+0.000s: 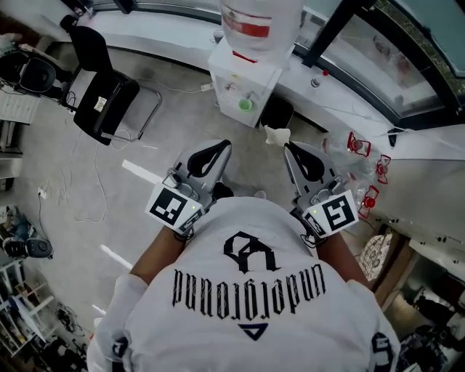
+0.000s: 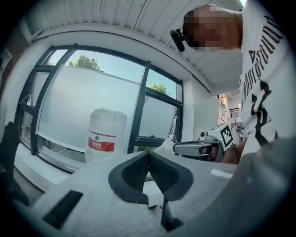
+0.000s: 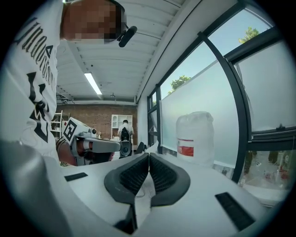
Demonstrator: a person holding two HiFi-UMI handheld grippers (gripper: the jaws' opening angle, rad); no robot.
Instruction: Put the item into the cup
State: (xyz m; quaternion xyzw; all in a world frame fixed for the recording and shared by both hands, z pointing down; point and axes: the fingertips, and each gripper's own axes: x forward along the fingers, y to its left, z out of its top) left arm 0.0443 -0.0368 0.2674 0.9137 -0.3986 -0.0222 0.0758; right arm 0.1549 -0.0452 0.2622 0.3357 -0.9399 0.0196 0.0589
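Left gripper (image 1: 220, 147), jaws pressed together empty, and right gripper (image 1: 288, 147), pinching a white paper-like item (image 1: 277, 135), point to 12 o'clock across open floor (image 1: 174, 116) at a water dispenser (image 1: 243, 81) bearing a green cup (image 1: 246, 104).

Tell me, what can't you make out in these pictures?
The white item pinched by the right gripper: too small in the head view, mostly hidden by the fingers in the right gripper view; its kind is unclear.
The green cup on the water dispenser: too small in the head view to see inside.
The water bottle: top cut off by the head view's upper edge.
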